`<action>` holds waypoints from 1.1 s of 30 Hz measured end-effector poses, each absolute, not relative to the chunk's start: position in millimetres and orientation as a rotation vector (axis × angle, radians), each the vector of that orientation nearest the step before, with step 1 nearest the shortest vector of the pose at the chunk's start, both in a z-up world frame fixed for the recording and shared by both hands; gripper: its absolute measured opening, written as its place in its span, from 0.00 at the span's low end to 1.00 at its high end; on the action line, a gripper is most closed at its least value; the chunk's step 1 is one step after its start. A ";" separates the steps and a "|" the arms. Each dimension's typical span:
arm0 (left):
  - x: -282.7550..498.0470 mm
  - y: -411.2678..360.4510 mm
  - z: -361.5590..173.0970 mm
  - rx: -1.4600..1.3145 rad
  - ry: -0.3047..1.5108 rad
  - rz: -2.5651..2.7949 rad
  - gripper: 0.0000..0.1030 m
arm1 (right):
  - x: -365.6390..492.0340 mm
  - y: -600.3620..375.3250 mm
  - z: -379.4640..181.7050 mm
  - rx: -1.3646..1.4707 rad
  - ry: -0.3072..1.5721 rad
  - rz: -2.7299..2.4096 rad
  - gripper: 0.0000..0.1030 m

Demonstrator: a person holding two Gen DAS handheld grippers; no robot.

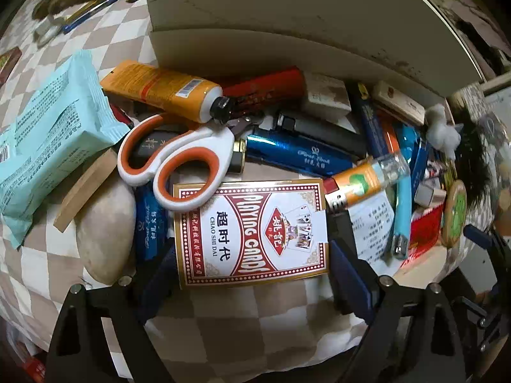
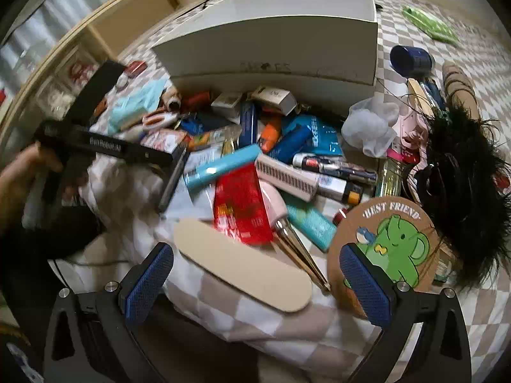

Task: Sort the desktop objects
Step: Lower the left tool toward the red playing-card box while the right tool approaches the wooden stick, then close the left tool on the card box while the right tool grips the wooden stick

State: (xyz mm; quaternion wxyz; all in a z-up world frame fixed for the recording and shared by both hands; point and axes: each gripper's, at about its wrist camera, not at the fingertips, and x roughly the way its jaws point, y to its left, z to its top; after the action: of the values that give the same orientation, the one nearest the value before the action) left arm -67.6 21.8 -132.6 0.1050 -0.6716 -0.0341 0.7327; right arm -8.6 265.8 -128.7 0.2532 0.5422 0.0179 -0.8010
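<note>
Left gripper [image 1: 252, 274] spread wide, pointing steeply down, fingers straddling the red-and-white cardboard playing-card box [image 1: 252, 233] lying flat on the checked cloth [image 1: 242, 325]; pads not visibly pressing. Box's long axis runs across the jaw gap. Right gripper [image 2: 257, 284] spread, empty, over a beige oval board [image 2: 242, 265].

A checked cloth [image 1: 223, 319] in beige and white covers the soft bed under my things. On it stands a big white box [image 2: 281, 38]. In front of the box lies a heap. A red and white pack of playing cards [image 1: 252, 233] lies flat on the cloth. Beside it lie a smooth stone [image 1: 105, 226] and a pale blue packet [image 1: 54, 140]. White and orange scissors [image 1: 179, 162] rest partly on the cards. A long beige board [image 2: 242, 265] and a round brown card with a green elephant [image 2: 389, 242] lie on the cloth too.
</note>
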 end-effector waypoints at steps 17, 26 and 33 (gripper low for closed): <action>-41.7 36.3 -118.3 -1.934 0.115 2.062 0.90 | 15.0 227.0 -154.9 1.277 0.612 -1.987 0.67; -35.6 51.0 -119.2 -1.916 0.241 2.062 0.90 | 11.0 216.4 -168.5 1.269 0.704 -1.930 0.58; -30.9 59.6 -115.6 -1.902 0.272 2.092 0.90 | 13.5 215.4 -165.5 1.335 0.664 -1.952 0.51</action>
State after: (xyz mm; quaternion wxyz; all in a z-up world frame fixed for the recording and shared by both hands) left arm -30.9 59.6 -115.6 0.1500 -0.6620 0.0948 0.7282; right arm 13.5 215.4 -165.5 0.3360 0.5119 0.2546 -0.7485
